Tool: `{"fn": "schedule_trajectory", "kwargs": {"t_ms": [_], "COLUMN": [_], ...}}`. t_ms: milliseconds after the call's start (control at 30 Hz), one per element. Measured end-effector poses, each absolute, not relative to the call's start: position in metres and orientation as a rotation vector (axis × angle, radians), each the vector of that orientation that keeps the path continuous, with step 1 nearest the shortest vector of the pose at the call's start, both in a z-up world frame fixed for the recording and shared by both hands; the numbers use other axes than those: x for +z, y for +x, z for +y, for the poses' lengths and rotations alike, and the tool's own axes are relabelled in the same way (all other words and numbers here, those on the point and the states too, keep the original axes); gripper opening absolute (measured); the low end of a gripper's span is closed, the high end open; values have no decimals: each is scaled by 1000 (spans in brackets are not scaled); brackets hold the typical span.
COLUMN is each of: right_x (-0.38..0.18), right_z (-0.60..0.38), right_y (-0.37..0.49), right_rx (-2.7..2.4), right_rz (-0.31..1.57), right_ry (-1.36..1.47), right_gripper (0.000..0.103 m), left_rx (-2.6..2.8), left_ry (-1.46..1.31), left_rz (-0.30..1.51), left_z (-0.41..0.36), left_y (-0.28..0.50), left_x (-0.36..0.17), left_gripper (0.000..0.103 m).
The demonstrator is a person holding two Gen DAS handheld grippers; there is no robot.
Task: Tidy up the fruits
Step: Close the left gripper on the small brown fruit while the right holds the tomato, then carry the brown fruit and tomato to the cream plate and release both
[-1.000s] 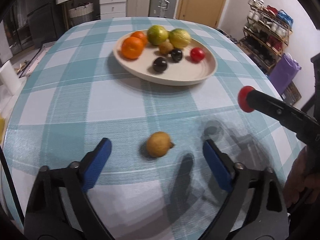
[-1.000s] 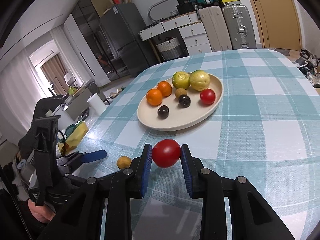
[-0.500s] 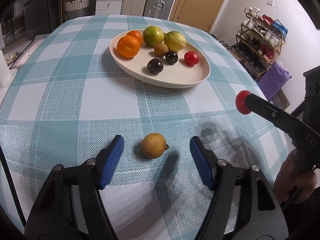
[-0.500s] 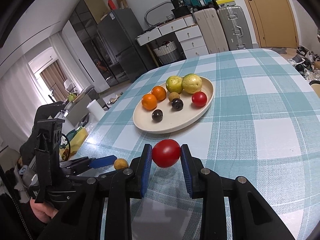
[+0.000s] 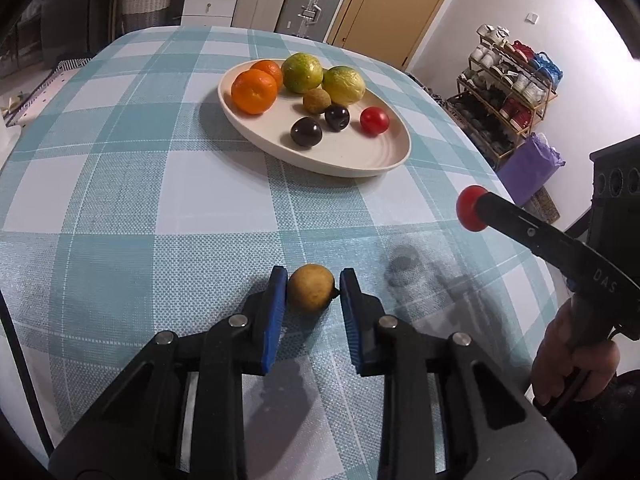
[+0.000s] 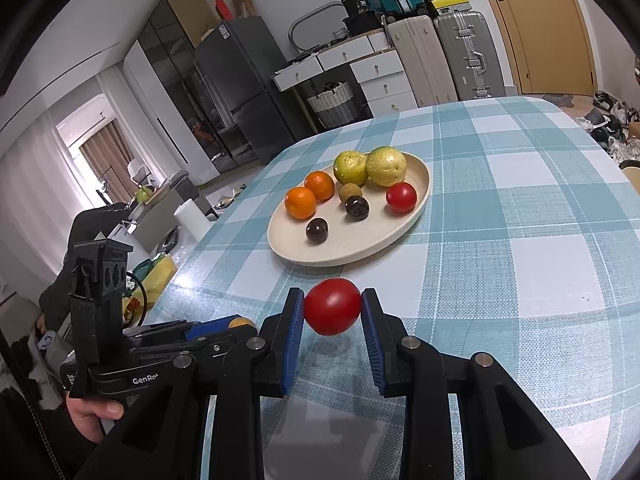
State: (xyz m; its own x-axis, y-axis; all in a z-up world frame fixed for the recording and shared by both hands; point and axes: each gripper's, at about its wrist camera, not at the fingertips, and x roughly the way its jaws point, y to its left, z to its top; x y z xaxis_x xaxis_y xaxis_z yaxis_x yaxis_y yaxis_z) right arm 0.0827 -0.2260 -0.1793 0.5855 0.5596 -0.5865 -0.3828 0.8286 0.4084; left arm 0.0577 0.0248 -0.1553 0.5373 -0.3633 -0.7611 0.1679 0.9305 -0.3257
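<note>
1. Yellow-brown fruit (image 5: 311, 293) on the checked tablecloth (image 5: 120, 184), well short of the plate (image 5: 384, 156), pinched between the blue pads of the left gripper (image 5: 313, 294); jaws narrow, both pads touching its sides.
2. Red tomato (image 6: 333, 306) clamped in the right gripper (image 6: 333, 312), held above the cloth, near the plate's front rim.
3. On the plate: two oranges (image 5: 254, 91), two green-yellow citrus (image 5: 302, 72), one small brown fruit (image 5: 317, 101), two dark plums (image 5: 306, 131), one red tomato (image 5: 374, 120).

Tan fruit (image 5: 311, 293) clamped; red tomato (image 6: 333, 306) — held aloft.
</note>
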Motion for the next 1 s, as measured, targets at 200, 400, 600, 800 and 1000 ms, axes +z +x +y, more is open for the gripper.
{"fn": "schedule_trajectory", "kwargs": {"t_ms": [200, 400, 600, 800, 1000], "right_x": [-178, -177, -178, -184, -188], "right_z": [-222, -216, -211, -204, -198], "right_y": [85, 92, 103, 123, 149], "right_rx": [560, 570, 579, 589, 600], "right_rz": [770, 774, 779, 801, 823], "right_ry": [240, 229, 222, 220, 233], "right_gripper": [30, 30, 30, 30, 30], "left_rx": [-329, -326, -330, -335, -344], "left_ry": [-222, -230, -231, -236, -237], "left_rz": [937, 899, 872, 870, 892], "left_z": [25, 32, 35, 32, 25], "left_y": [62, 78, 109, 147, 184], "left_x": [-146, -130, -114, -109, -109], "left_gripper": [24, 24, 24, 24, 24]}}
